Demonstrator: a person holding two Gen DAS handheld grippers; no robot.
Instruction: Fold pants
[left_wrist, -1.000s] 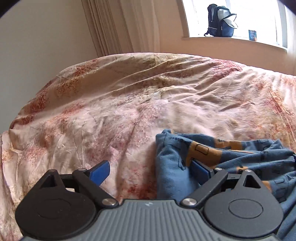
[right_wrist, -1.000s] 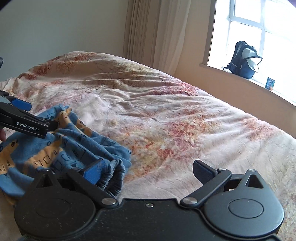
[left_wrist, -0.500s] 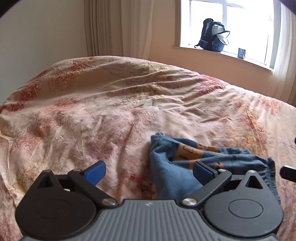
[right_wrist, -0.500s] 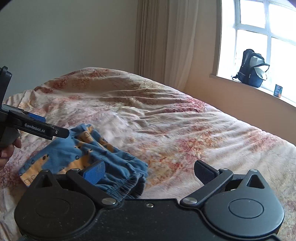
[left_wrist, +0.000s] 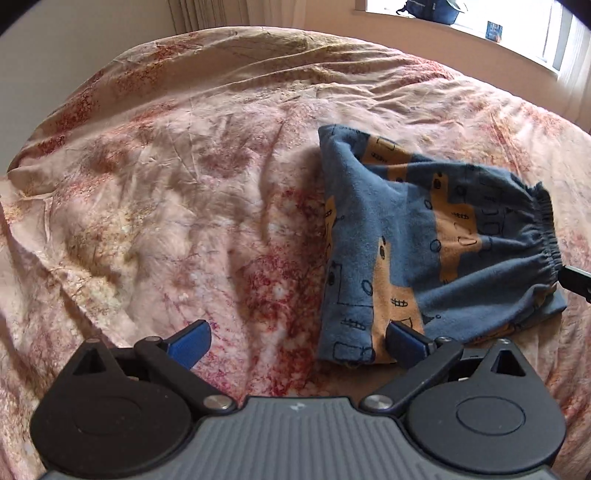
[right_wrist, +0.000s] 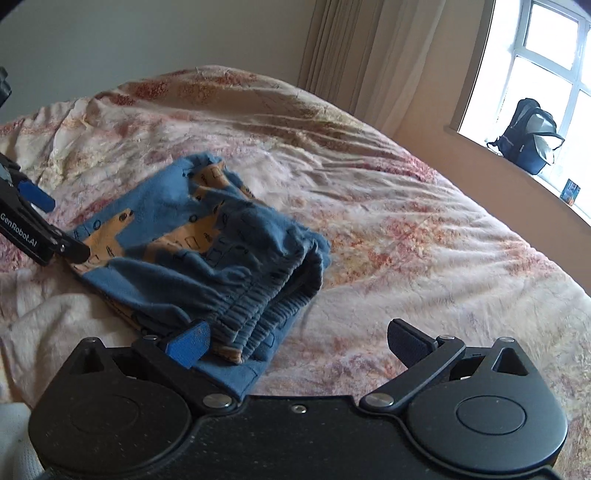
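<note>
Small blue pants with orange patches (left_wrist: 424, 251) lie folded into a compact bundle on the bed, elastic waistband at the right end. My left gripper (left_wrist: 297, 341) is open and empty just above the bundle's near left corner. In the right wrist view the pants (right_wrist: 207, 254) lie ahead to the left, the waistband nearest. My right gripper (right_wrist: 297, 341) is open and empty over the waistband end. The left gripper's fingers (right_wrist: 44, 240) show at that view's left edge, by the pants' far end.
The bed carries a rumpled floral cover (left_wrist: 184, 166) in pink, red and cream. A dark backpack (right_wrist: 528, 136) and a small box stand on the windowsill behind the bed. Curtains (right_wrist: 369, 55) hang in the corner.
Both grippers have risen and tilted down over the bed. The pants, bunched close under the jaws a second ago, now lie free as a flat folded bundle.
</note>
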